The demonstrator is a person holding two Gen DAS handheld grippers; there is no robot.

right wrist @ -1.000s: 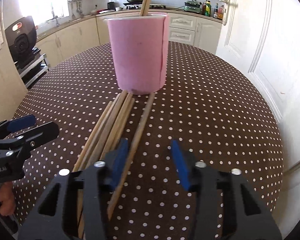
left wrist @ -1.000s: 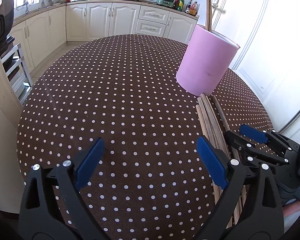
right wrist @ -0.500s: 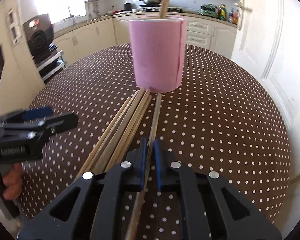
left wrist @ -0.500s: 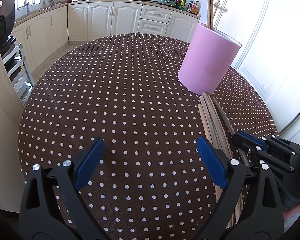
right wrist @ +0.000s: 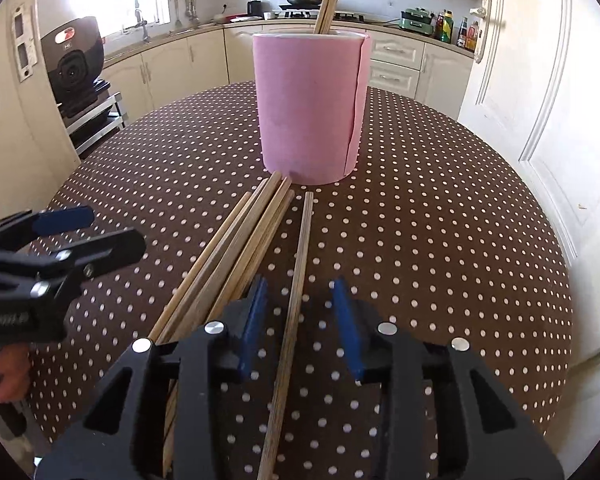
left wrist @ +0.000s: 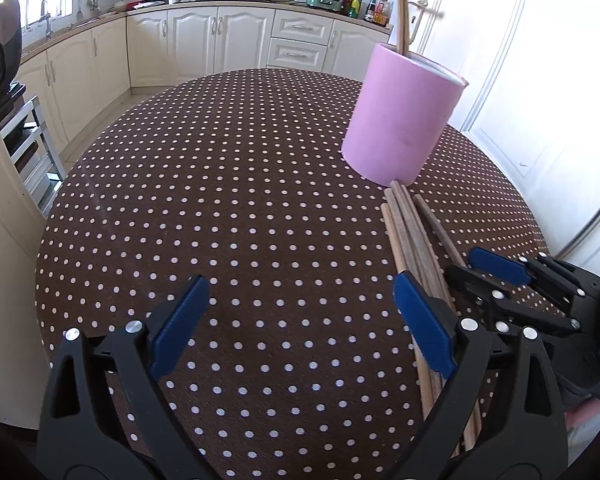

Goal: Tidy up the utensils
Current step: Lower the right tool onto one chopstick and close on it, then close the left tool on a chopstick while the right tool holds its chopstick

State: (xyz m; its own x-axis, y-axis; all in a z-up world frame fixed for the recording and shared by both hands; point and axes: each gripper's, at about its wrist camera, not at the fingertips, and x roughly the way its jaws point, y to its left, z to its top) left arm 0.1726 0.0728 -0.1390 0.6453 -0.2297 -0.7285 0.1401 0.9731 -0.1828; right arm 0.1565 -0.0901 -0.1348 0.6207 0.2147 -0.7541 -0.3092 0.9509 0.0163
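In the left wrist view, the left gripper [left wrist: 300, 320] points down at the table [left wrist: 220, 184] with jaws wide apart and nothing between them; chopsticks [left wrist: 410, 232] lie to its right, before the pink cup [left wrist: 400, 120].

In the right wrist view, the right gripper [right wrist: 298, 320] (tilted down) has just been opening: one chopstick [right wrist: 298, 264] lies loose between its pads, beside the bundle [right wrist: 236, 256].

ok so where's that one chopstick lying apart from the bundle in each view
Left wrist view: the single chopstick lies at right, just right of the bundle, running from the pink holder toward the right gripper.
Right wrist view: it lies at centre, between the open gripper's fingers, untouched.
Shared landmark: the pink holder.
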